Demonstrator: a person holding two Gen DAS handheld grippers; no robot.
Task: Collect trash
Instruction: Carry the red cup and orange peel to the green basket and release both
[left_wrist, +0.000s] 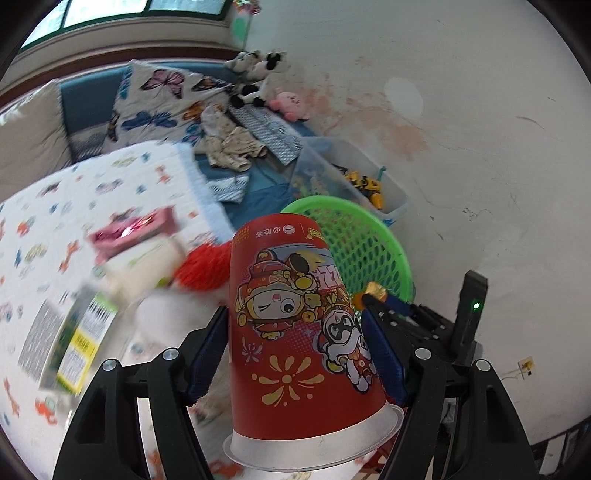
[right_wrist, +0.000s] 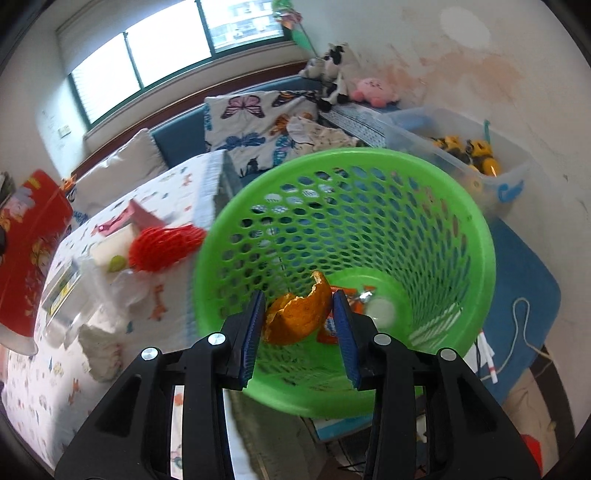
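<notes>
- A bedroom or playroom: a window along the far wall, a blue sofa with a butterfly blanket and plush toys, and a table (right_wrist: 40, 387) covered in a white cloth with small cartoon prints.
- Beside the table stands a green mesh basket (right_wrist: 476, 236), its mouth tipped toward my right camera.
- My left gripper (left_wrist: 295, 350) is clamped on a red paper cup (left_wrist: 295, 325) with cartoon figures, held upside down, white rim nearest the camera, the basket just behind it.
- My right gripper (right_wrist: 300, 325) holds a piece of orange peel (right_wrist: 299, 314) between its blue pads, poised over the basket's mouth.
- Inside the basket, at the bottom, I make out a few wrappers and a pale round piece.
- I judge the job roughly midway: some trash is binned, two pieces are in my grip.
- Still on the table: a red foam net (right_wrist: 162, 245), crumpled white tissue (right_wrist: 99, 354), small boxes and clear plastic.
</notes>
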